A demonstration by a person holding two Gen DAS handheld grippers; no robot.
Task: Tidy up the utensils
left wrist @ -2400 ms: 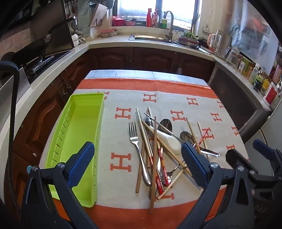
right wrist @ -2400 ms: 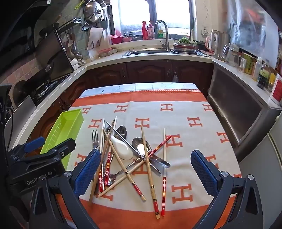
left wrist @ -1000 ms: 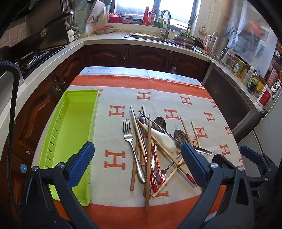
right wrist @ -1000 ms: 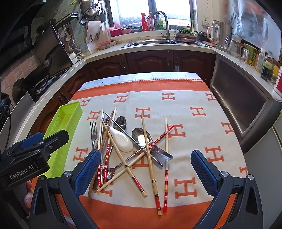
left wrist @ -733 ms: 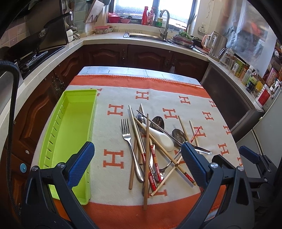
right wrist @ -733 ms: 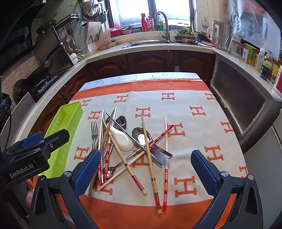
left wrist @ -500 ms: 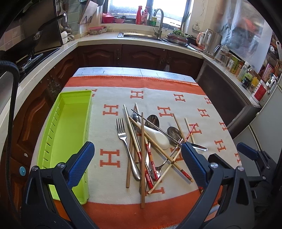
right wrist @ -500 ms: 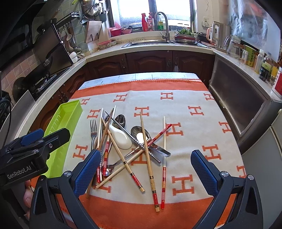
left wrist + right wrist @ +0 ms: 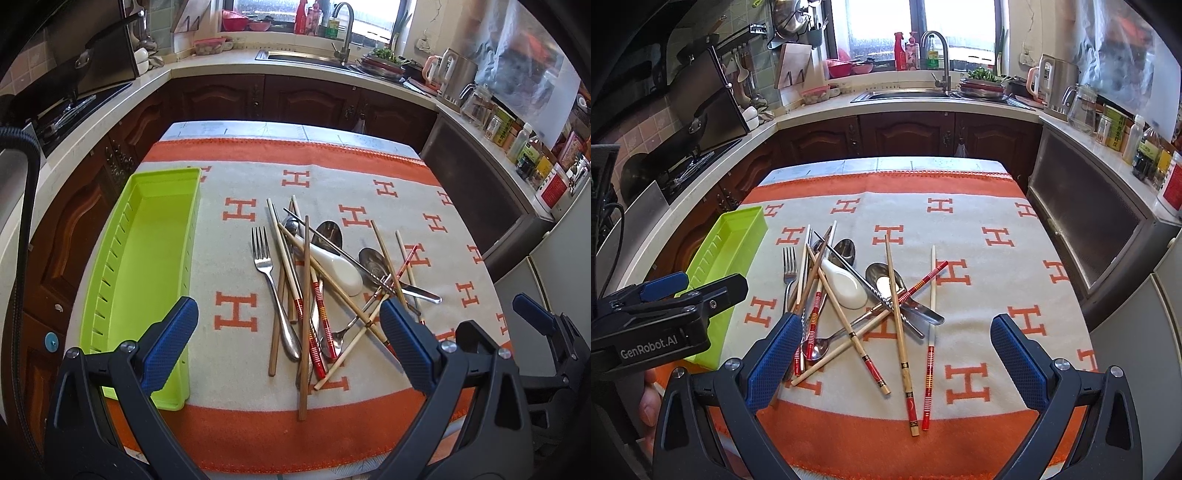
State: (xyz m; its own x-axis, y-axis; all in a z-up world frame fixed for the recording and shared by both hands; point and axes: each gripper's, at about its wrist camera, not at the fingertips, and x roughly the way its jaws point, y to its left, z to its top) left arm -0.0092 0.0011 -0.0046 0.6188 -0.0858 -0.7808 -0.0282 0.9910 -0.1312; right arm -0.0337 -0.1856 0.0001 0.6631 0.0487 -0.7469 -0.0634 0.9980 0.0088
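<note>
My table is covered by an orange-bordered cloth with H marks (image 9: 960,236). At 12 o'clock, past dark wood cabinets (image 9: 905,136), I see a steel sink (image 9: 905,95) with a curved faucet (image 9: 940,55) under the window (image 9: 916,22). At 10 o'clock a cutting board (image 9: 794,66) leans on the counter, stove (image 9: 690,166) nearer me. At 2 o'clock: kettle (image 9: 1054,85), glass pitcher (image 9: 1082,107), bottles (image 9: 1134,142).

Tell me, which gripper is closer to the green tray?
Left. The left gripper hangs over the near end of the green tray, one finger above it. The right gripper is farther right, over the chopsticks.
</note>
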